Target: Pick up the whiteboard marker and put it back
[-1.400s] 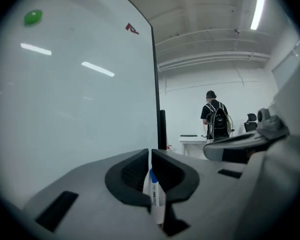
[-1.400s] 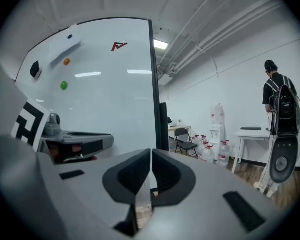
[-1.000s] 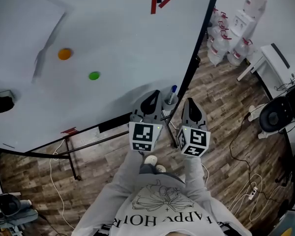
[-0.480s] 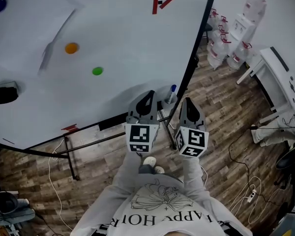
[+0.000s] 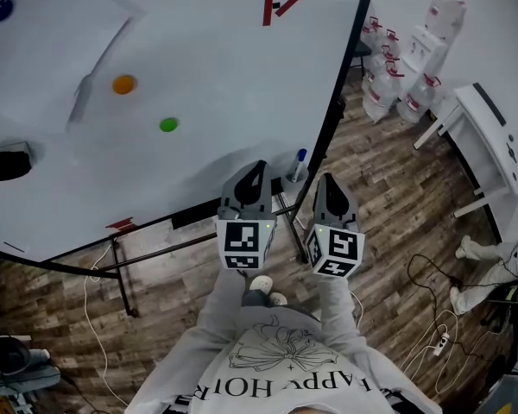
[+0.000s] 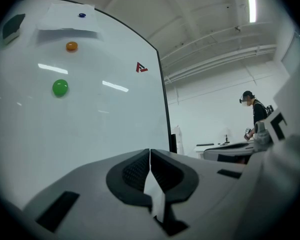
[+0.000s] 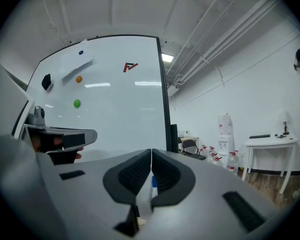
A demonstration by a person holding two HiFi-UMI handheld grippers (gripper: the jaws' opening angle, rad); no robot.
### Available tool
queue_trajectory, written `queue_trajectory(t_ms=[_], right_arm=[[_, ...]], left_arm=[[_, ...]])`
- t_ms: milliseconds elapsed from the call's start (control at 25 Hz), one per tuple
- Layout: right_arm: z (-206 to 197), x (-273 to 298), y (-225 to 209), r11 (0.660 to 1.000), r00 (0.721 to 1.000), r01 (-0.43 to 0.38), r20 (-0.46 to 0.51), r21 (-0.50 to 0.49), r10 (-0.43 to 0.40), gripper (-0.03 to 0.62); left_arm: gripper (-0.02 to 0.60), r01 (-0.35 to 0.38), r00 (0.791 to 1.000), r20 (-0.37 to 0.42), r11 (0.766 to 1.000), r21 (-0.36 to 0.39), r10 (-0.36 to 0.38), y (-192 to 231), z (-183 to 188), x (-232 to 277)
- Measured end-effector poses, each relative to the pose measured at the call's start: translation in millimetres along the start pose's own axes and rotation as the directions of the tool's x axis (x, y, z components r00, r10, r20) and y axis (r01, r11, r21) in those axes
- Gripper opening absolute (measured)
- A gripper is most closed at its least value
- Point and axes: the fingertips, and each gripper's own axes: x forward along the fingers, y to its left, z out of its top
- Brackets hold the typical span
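Left gripper (image 5: 256, 170): I hold it level toward the whiteboard (image 5: 216, 67). Its jaws are pressed together with nothing between them. In the left gripper view only the white board surface shows past the closed tips.
Right gripper (image 5: 326, 183): level, just beside the left one. Its jaws also meet at the tips and grip nothing.
Whiteboard marker (image 5: 299, 161): it stands upright, blue cap on top, at the board's lower right edge. It is ahead of both grippers, between their tips, and touches neither. In the right gripper view a sliver of its blue (image 7: 153, 182) shows through the slot below the closed tips.
Marker's seat: it seems to sit in a small grey holder (image 5: 291, 182) by the board's black frame; I cannot make out more.
On the board: a green magnet (image 5: 168, 125), an orange magnet (image 5: 123, 84), a black eraser (image 5: 4, 164) at the left, and a red-and-black logo (image 5: 281, 3) near the top.
To my right: water jugs (image 5: 387, 83) stand on the wooden floor (image 5: 388, 188).
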Motion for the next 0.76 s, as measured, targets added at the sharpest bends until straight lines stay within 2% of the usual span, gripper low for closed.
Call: queue_trajectory(t_ms=[760], right_arm=[[-4.7, -0.3, -3.4, 1.0, 1.0, -0.003, -0.012, 0.011, 0.003, 0.006]], left_arm=[[0.009, -0.015, 1.0, -0.014, 1.0, -0.01, 0.015, -0.7, -8.1, -0.1]])
